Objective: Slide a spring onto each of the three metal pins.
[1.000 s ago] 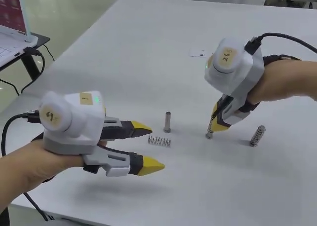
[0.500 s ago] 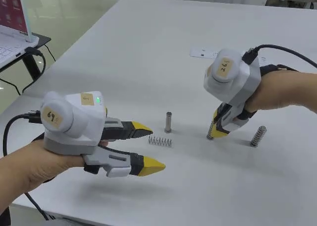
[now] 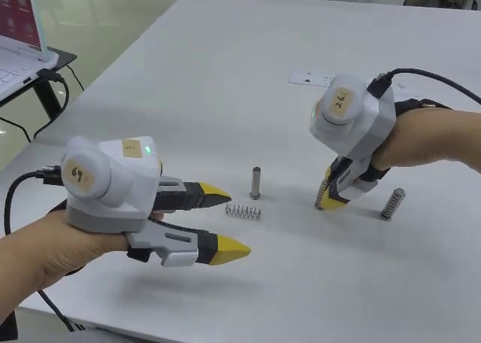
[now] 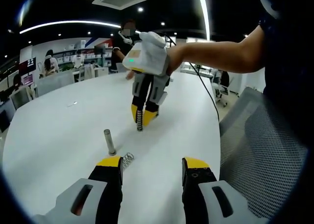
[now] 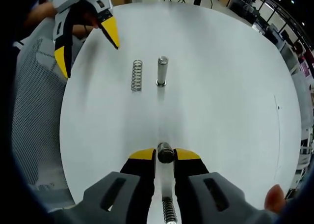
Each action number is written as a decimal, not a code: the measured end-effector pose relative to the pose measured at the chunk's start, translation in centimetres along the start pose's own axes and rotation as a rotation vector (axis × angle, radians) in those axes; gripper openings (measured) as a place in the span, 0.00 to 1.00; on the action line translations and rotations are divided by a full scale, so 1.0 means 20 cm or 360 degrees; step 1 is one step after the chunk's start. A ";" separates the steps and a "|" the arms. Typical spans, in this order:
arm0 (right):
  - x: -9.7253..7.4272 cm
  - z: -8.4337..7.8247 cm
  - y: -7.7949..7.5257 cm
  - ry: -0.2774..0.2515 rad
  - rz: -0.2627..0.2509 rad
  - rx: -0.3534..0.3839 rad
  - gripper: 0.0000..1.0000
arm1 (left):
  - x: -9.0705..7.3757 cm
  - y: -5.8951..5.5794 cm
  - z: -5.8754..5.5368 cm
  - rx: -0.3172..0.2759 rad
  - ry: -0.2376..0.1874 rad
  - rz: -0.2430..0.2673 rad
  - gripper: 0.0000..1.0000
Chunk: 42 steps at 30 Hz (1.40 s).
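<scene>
Since the right tool [image 3: 331,198] is clenched on the held spring [image 4: 140,121], which stands over the middle pin [image 5: 165,153] just right of the bare pin [image 3: 256,183], the step in hand looks like seating that coil fully. It should go best with the tool kept in line with the pin and pressed straight down until the coil's foot meets the tabletop [image 3: 188,95], letting go only then. A sideways tug on release could tip the pin, which seems to stand free. How far down the coil sits I cannot tell, since the jaws hide its upper part. Nearest the person, to the near left of the bare pin, the left tool [image 3: 223,221] hangs released, its yellow tips wide apart and holding nothing. Between those tips and the bare pin, the loose spring [image 3: 243,211] lies on its side, just beside the pin's foot but apart from it. It is probably next; light and round, it may roll if nudged, so a pinch across its middle seems wise. Nothing blocks the left tool's way to it. Right of the bare pin, past the middle one, the finished pin [image 3: 391,204] already wears its spring and stands close under the right hand, which could brush it. Far behind the bare pin, a white strip [image 3: 310,78] lies flat, out of the way.
</scene>
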State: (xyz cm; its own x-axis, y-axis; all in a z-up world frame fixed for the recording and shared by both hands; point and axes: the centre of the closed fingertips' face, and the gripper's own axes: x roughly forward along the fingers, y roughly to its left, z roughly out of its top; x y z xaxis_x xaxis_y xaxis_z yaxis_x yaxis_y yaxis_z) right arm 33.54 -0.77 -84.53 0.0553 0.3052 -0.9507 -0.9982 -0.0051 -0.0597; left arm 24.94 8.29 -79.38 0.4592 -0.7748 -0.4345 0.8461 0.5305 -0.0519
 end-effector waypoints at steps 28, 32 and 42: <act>-0.03 -0.09 0.07 -0.0006 -0.0005 0.0076 0.15 | 0.00 0.00 0.00 0.0003 0.0006 0.0004 0.43; -0.03 -0.08 0.09 -0.0026 0.0007 0.0094 0.15 | 0.00 0.00 0.00 0.0003 0.0007 0.0004 0.43; -0.04 -0.04 0.17 -0.0058 0.0015 0.0091 0.15 | 0.00 0.00 0.00 0.0004 0.0004 0.0005 0.43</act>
State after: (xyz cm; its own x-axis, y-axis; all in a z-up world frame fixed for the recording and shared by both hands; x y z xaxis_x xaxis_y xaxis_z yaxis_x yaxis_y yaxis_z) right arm 30.20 -1.82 -84.18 0.0459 0.3397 -0.9394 -0.9984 0.0459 -0.0322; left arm 24.92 8.24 -79.32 0.4613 -0.7722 -0.4369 0.8453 0.5321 -0.0479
